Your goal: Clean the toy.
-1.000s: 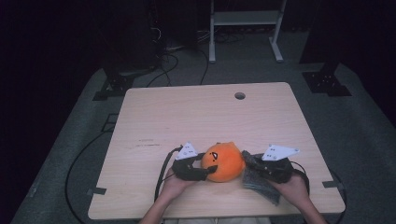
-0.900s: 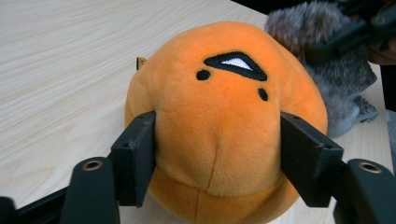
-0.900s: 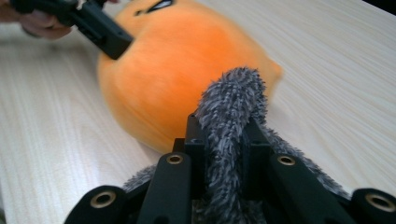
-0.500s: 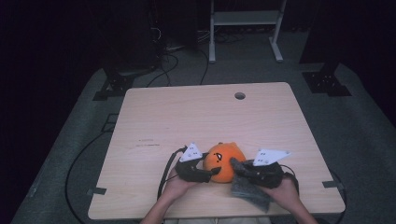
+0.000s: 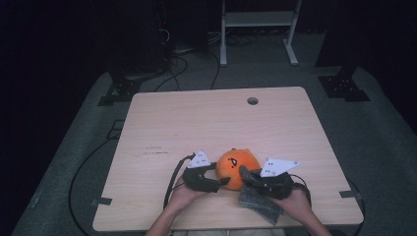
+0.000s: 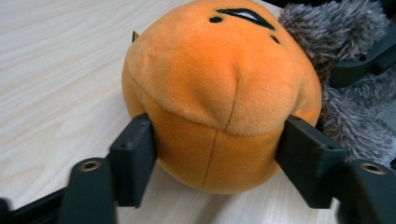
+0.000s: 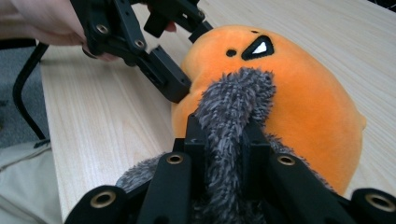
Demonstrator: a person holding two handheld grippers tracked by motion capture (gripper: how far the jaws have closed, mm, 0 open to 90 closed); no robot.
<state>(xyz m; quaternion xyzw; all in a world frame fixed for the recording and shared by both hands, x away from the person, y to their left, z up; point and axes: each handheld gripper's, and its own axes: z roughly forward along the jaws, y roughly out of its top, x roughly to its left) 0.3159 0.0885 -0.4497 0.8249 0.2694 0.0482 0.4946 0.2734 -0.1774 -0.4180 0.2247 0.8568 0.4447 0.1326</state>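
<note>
An orange plush toy (image 5: 237,164) with a small black and white face lies near the table's front edge. My left gripper (image 5: 222,174) reaches it from the left. In the left gripper view its jaws straddle the plush (image 6: 219,93) and both pads (image 6: 137,149) still touch its sides; the jaws have just been opening. My right gripper (image 5: 246,174) comes from the right, shut on a grey fuzzy cloth (image 5: 258,204). In the right gripper view the cloth (image 7: 233,98) stands pinched between the jaws (image 7: 224,135) and leans on the plush (image 7: 303,107).
The wooden table (image 5: 196,128) has a cable hole (image 5: 252,101) at the back. A white metal frame (image 5: 258,19) and cables stand on the dark floor behind. A hand (image 7: 42,23) holds the left gripper (image 7: 191,56) close by.
My right gripper has shifted left with the grey cloth, up against the plush. The left hand has stayed where it was.
</note>
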